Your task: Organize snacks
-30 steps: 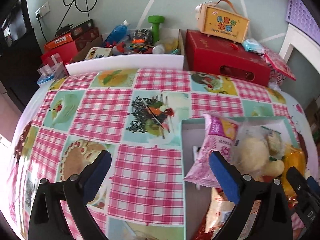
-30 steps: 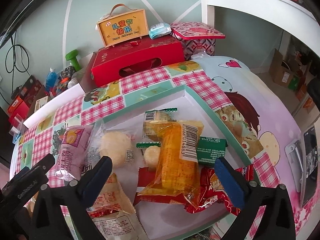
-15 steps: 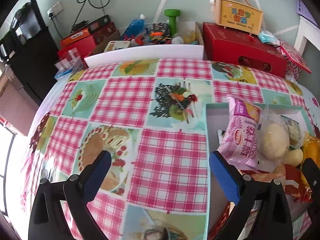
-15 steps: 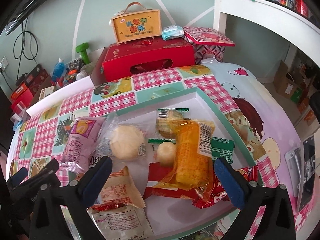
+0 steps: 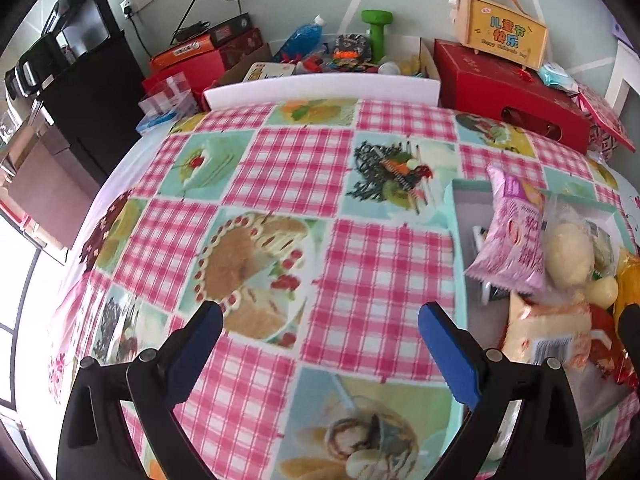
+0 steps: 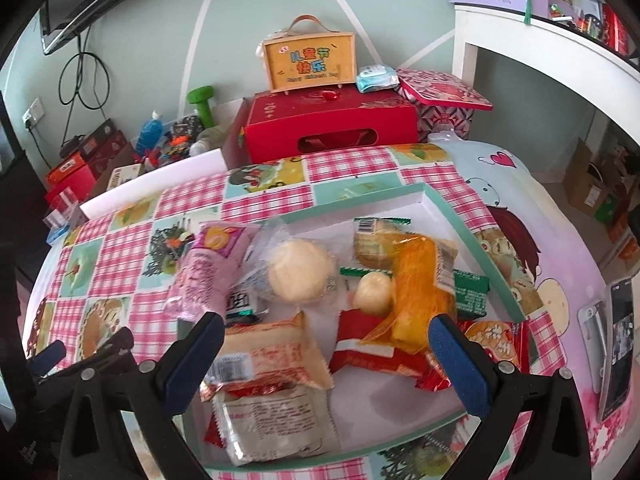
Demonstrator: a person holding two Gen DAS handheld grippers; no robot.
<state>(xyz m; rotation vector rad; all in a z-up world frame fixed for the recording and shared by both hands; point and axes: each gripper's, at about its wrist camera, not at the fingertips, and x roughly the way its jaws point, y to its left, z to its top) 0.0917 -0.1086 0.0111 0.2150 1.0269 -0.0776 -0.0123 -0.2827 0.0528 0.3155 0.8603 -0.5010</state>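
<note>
A shallow green-rimmed tray (image 6: 460, 220) on the checked tablecloth holds several snack packs: a pink pack (image 6: 208, 268) leaning on its left rim, a clear-wrapped round bun (image 6: 300, 270), an orange pack (image 6: 416, 280), red packs (image 6: 372, 352) and a beige pack (image 6: 272, 356). My right gripper (image 6: 322, 354) is open and empty just above the tray's near half. My left gripper (image 5: 320, 348) is open and empty over bare tablecloth left of the tray (image 5: 460, 216); the pink pack (image 5: 512, 240) shows at its right.
A red gift box (image 6: 332, 128) with an orange carry case (image 6: 310, 60) stands behind the table. A white box of clutter (image 5: 320, 84) lies at the back. A black cabinet (image 5: 80, 92) is at left, a white shelf (image 6: 540, 52) at right. A phone (image 6: 618, 340) lies near the right edge.
My left gripper has pulled back and left, away from the tray. My right gripper has drawn back slightly. The snacks have not moved.
</note>
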